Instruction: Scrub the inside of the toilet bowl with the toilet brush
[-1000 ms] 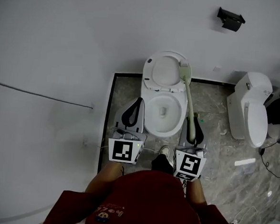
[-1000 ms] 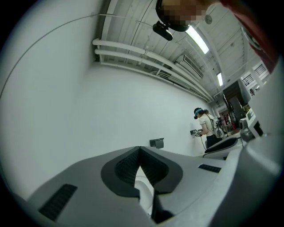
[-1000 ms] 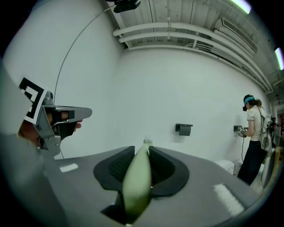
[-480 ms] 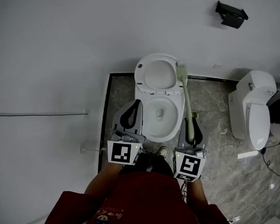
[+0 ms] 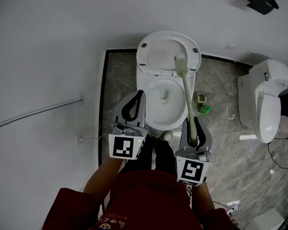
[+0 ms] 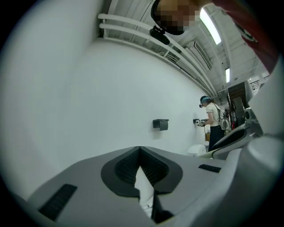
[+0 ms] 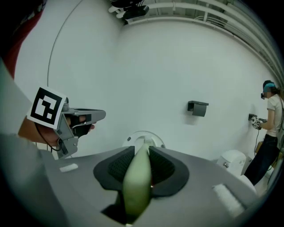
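Brush (image 5: 187,93) pinched at handle end by right tool (image 5: 196,126); shaft slants over bowl (image 5: 153,118) rim, bristles up by raised lid (image 5: 161,49), not in bowl yet. Prob. light, stiff, smooth plastic; long lever, may twist w/ end grip. Left tool (image 5: 134,106) pressed together, empty, beside bowl.

We place the toilet bowl (image 5: 163,106) at centre, its lid (image 5: 163,52) raised behind at twelve o'clock. The left gripper (image 5: 136,100) sits at the bowl's eight o'clock and the right gripper (image 5: 195,125) at four. The toilet brush (image 5: 186,88) runs from the right gripper's jaws toward twelve (head over the lid). A second toilet (image 5: 263,103) stands at three o'clock, well apart.
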### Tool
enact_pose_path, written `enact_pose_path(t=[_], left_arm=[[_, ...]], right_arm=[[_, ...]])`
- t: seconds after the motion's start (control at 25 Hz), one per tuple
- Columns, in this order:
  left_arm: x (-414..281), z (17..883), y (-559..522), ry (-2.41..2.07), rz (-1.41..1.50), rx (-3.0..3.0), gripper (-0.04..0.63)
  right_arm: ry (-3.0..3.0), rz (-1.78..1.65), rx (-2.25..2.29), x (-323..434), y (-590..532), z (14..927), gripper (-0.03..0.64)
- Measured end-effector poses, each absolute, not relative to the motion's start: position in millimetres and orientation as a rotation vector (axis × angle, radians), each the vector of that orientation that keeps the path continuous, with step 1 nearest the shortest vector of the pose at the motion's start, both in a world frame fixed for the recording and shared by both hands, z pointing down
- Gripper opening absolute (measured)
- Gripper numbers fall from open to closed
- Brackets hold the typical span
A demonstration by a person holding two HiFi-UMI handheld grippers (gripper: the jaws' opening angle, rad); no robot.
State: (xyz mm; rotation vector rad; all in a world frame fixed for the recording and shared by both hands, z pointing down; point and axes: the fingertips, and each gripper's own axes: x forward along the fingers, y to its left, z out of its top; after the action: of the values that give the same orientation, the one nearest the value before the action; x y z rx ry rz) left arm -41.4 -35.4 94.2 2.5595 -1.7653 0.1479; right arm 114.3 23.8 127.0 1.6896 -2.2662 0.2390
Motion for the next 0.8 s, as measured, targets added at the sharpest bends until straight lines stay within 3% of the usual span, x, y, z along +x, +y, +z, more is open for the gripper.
enact_pose_path(t=[0.8], left_arm=[[-33.8, 349.5, 2.1, -1.562, 0.29, 2.464, 0.006]], right_arm=[[-2.015, 0.568, 1.444, 92.1, 65.6, 429.0, 0.114]])
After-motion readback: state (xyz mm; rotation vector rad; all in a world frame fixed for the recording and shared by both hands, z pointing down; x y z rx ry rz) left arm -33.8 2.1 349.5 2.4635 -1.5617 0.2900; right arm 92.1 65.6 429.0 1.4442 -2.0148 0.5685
